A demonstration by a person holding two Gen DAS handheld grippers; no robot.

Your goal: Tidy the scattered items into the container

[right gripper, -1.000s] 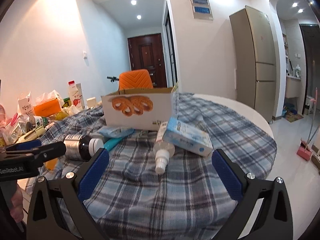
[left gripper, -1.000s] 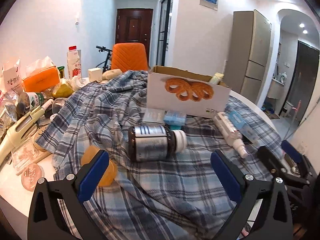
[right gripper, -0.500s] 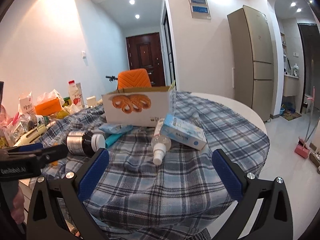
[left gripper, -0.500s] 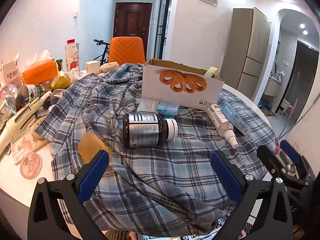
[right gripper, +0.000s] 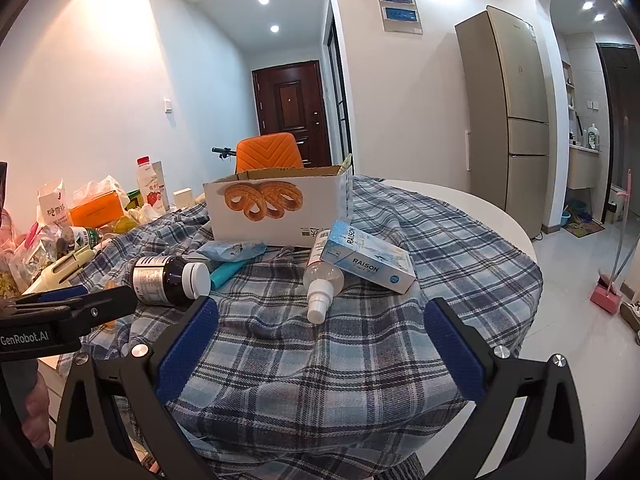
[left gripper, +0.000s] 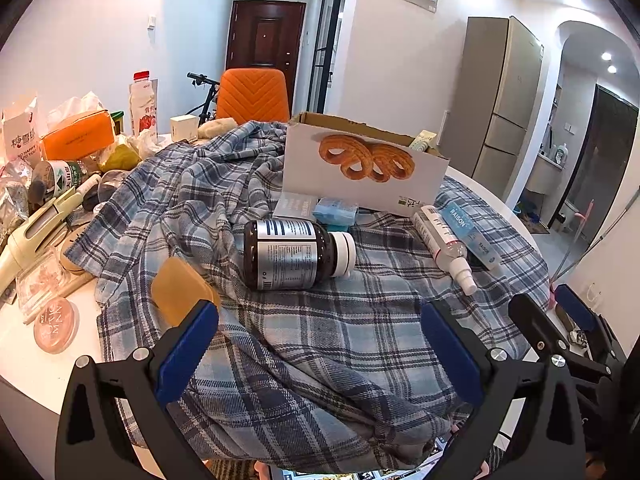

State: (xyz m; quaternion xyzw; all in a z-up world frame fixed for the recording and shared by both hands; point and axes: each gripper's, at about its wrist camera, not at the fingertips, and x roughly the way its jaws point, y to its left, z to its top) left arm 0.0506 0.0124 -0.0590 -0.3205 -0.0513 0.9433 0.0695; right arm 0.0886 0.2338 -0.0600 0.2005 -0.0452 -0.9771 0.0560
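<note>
Both claws pulled back; brown bottle (left gripper: 294, 254) lies before cardboard box (left gripper: 360, 168).

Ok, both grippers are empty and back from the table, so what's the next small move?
Probably ease the open left gripper forward and down toward the brown bottle. It lies on its side on the plaid cloth, nearest that gripper, while the cardboard box behind it is open-topped.

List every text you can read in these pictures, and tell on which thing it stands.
"RAISON": on the blue box.
"GenRobot.AI": on the left gripper.
"SO HAPPY TO MEET YOU": on the white bag, under Chinese characters.
Brown bottle label: too small to read.
Spray bottle, milk bottle, carton print: blurred.
</note>
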